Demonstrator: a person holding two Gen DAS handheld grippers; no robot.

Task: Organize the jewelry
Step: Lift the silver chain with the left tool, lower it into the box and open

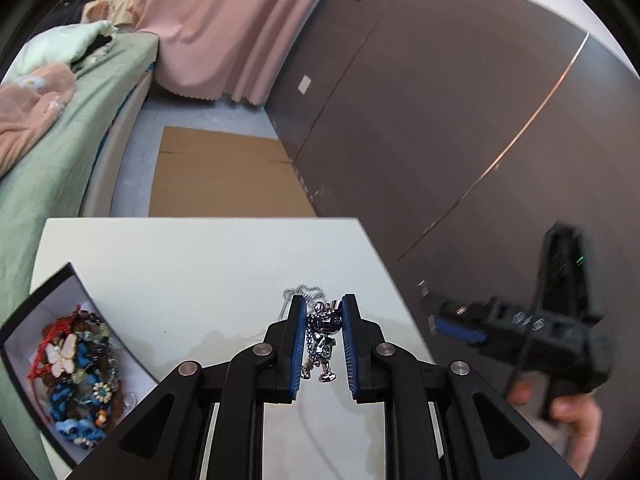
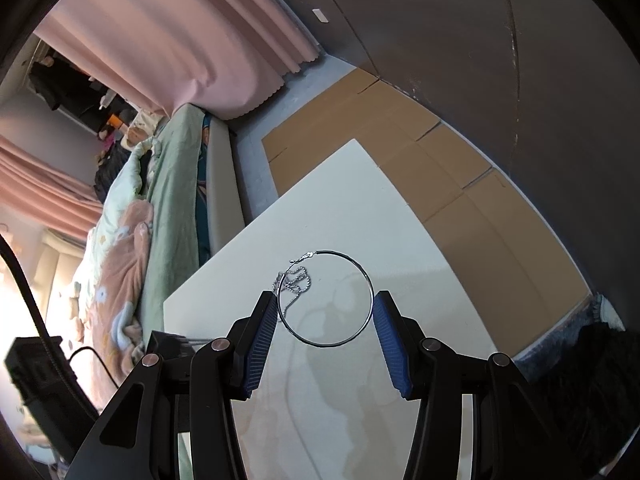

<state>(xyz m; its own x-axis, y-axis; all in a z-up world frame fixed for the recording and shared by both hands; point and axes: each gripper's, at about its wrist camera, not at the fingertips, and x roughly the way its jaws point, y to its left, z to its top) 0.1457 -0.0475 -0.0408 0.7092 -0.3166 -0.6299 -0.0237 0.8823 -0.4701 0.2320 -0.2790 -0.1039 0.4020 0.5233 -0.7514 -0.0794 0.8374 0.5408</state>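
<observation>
Left gripper (image 1: pixel 323 322): jaws clamped on silver figure pendant (image 1: pixel 325 330), chain (image 1: pixel 304 294) trailed to table (image 1: pixel 192 264) at twelve o'clock. Jewelry box (image 1: pixel 76 364), filled, is seen at nine o'clock. Right gripper (image 2: pixel 326 312): jaws closed across hoop earring (image 2: pixel 326 298), held above the table.

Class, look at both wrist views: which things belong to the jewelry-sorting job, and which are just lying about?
Part of the job:
- silver figure pendant on its chain, in the left tongs
- hoop earring, between the right tongs
- jewelry box

Lying about:
- cardboard sheet
- pink curtain
- bed
</observation>
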